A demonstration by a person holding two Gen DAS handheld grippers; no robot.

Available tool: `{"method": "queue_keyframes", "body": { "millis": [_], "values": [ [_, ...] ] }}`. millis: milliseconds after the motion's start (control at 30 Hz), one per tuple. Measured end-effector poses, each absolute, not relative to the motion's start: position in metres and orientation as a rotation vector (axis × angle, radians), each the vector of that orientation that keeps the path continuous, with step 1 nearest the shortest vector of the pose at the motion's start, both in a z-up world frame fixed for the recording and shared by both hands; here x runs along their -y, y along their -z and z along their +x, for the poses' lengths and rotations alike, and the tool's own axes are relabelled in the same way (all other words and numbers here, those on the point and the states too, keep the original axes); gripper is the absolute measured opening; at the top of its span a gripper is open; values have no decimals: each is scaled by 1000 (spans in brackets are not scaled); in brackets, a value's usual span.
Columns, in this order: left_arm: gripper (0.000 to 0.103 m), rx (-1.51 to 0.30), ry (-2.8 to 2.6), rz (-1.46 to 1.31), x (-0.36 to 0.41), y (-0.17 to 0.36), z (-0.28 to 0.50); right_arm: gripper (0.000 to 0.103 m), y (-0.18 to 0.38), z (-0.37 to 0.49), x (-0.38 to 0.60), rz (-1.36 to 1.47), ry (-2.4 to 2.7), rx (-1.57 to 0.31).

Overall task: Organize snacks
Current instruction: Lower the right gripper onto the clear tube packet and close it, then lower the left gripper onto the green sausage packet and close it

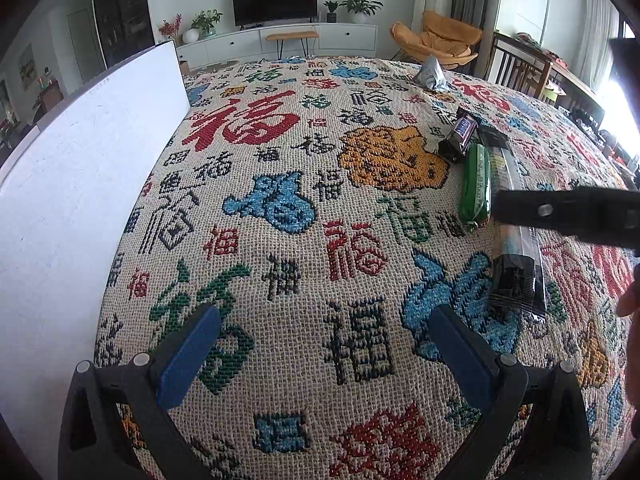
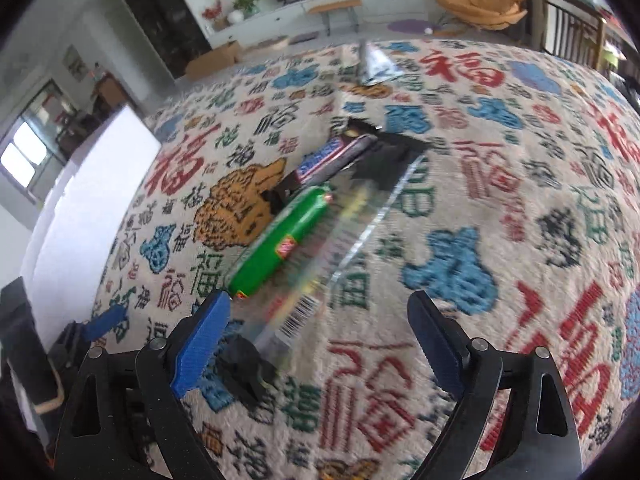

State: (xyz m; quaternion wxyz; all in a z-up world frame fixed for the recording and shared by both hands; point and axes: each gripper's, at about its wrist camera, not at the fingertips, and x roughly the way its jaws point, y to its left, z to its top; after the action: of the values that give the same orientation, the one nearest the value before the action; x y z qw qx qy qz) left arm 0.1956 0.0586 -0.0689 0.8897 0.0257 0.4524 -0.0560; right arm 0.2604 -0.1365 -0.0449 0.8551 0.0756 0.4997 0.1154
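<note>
Several snacks lie on a patterned woven cloth (image 1: 288,280). A green sausage-shaped pack (image 1: 475,184) lies next to a dark Snickers bar (image 1: 460,136) and a long clear-and-black packet (image 1: 516,240). A silver-grey bag (image 1: 430,74) sits farther back. In the right wrist view the green pack (image 2: 280,244), the Snickers bar (image 2: 332,156), the long packet (image 2: 340,240) and the grey bag (image 2: 372,64) lie ahead. My left gripper (image 1: 324,340) is open and empty over the cloth. My right gripper (image 2: 320,328) is open, low over the long packet's near end.
A white box (image 1: 80,184) stands at the cloth's left edge; it also shows in the right wrist view (image 2: 92,200). The right gripper's arm (image 1: 568,212) reaches in from the right in the left wrist view. A TV, cabinet and orange chair stand beyond the table.
</note>
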Motion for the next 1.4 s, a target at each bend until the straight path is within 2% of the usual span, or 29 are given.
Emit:
{"method": "queue_keyframes", "body": {
  "millis": [100,167,233,333,400,533,633,700,767,800,833,867,1133,1400],
  "values": [
    [103,-940,116,54,-59,69,196,91,59,269,100,26,-194,-1090],
    [103,-940,116,54,-59,69,196,82,58,263,91,-34,-188,-1068],
    [103,-940,116,54,-58,69,195,43,55,254,93,-52,-179,-1060],
    [103,-940,116,54,-59,69,196,24,51,240,111,-75,-165,-1048],
    [103,-940,116,54,-58,69,196,20,48,229,134,-83,-136,-1034],
    [103,-940,116,54,-59,69,196,17,43,209,195,-86,-36,-997],
    [103,-940,116,54,-59,69,196,17,45,189,236,-65,47,-963],
    [103,-940,115,55,-58,69,196,20,48,179,256,-19,56,-942],
    [103,-940,115,55,-58,69,195,37,51,170,266,34,43,-910],
    [103,-940,115,55,-58,69,196,60,56,169,269,58,30,-909],
    [103,-940,115,54,-58,69,196,72,59,168,270,77,6,-893],
    [103,-940,115,55,-58,69,196,75,59,168,268,66,-11,-890],
    [103,-941,111,54,-58,69,195,85,61,172,261,19,-15,-912],
    [103,-942,102,51,-58,69,195,86,63,174,261,18,-17,-914]
  ]
}}
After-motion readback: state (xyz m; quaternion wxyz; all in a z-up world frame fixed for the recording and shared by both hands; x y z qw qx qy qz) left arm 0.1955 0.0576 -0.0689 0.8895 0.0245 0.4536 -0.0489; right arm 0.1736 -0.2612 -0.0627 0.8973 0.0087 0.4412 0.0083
